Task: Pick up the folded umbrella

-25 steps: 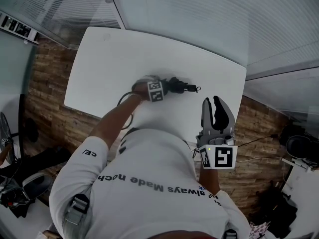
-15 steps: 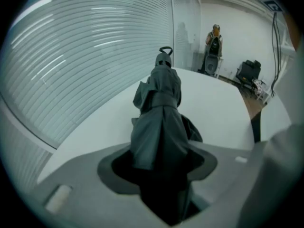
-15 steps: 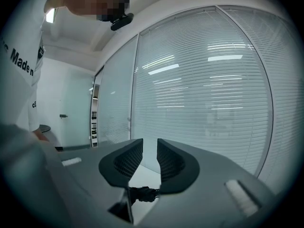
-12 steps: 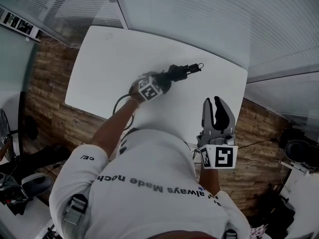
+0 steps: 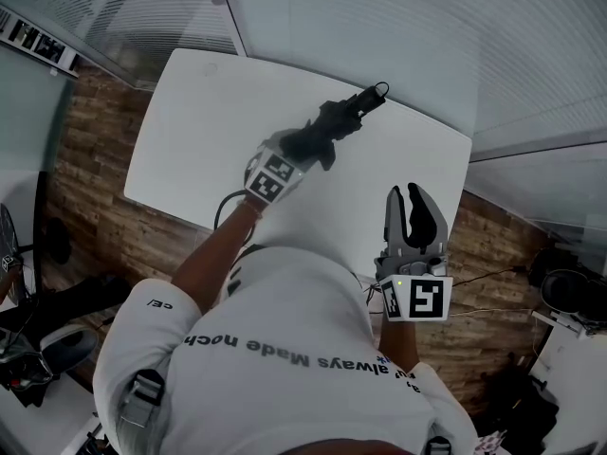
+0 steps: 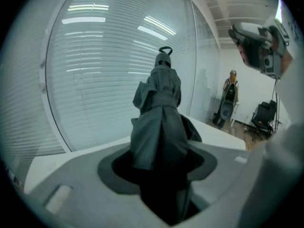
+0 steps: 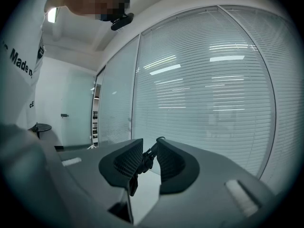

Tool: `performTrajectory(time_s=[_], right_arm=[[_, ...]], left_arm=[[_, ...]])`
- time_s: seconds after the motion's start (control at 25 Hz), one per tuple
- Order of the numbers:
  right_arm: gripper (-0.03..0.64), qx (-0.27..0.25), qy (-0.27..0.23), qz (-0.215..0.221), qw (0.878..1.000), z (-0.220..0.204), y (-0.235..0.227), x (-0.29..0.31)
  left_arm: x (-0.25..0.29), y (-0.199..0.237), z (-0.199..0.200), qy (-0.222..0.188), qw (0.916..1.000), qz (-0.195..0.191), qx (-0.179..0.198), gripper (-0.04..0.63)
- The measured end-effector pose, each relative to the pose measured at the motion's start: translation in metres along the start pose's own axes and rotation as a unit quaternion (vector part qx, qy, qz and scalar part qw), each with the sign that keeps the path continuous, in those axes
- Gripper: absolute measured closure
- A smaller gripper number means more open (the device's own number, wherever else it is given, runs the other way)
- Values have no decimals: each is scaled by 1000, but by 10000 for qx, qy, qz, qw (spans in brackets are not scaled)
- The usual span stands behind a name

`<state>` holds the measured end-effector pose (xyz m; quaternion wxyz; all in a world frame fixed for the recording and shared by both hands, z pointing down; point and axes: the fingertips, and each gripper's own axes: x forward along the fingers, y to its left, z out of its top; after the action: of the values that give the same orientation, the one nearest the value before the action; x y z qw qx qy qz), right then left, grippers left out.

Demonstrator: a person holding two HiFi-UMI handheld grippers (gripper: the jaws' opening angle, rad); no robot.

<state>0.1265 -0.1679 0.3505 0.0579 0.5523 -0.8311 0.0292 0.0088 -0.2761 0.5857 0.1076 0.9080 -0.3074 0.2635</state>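
My left tool clamps the folded umbrella above the white tabletop, its long axis slanting toward the blinds, loop end farthest; my right tool hangs empty, jaws slightly parted.

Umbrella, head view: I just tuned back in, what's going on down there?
The person's left gripper is shut on the folded umbrella and holds it in the air above the white table, with the loop end tilted up toward the glass wall. The right gripper hangs near the table's near edge, its jaws slightly apart with nothing between them. It plays no part in the pickup.
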Motion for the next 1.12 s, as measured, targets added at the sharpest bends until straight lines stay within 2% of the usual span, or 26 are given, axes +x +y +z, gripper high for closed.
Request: performTrajectory(time_s=[0.28, 0.52, 0.68, 0.92, 1.12], right_arm=[[523, -32, -24, 15, 10000, 2, 1, -1], [523, -46, -26, 25, 10000, 3, 0, -2], [525, -64, -17, 21, 10000, 2, 1, -1], [525, -80, 1, 7, 10000, 0, 0, -1], [525, -122, -37, 71, 9999, 3, 3, -1]], left_arm=[[-48, -11, 55, -835, 9961, 70, -270, 356], [-95, -11, 98, -1586, 9860, 269, -436, 356], [-125, -15, 123, -1993, 9784, 385, -383, 354], [-165, -26, 148, -2646, 9625, 419, -429, 354], [-195, -29, 162, -3197, 9438, 711, -456, 351]])
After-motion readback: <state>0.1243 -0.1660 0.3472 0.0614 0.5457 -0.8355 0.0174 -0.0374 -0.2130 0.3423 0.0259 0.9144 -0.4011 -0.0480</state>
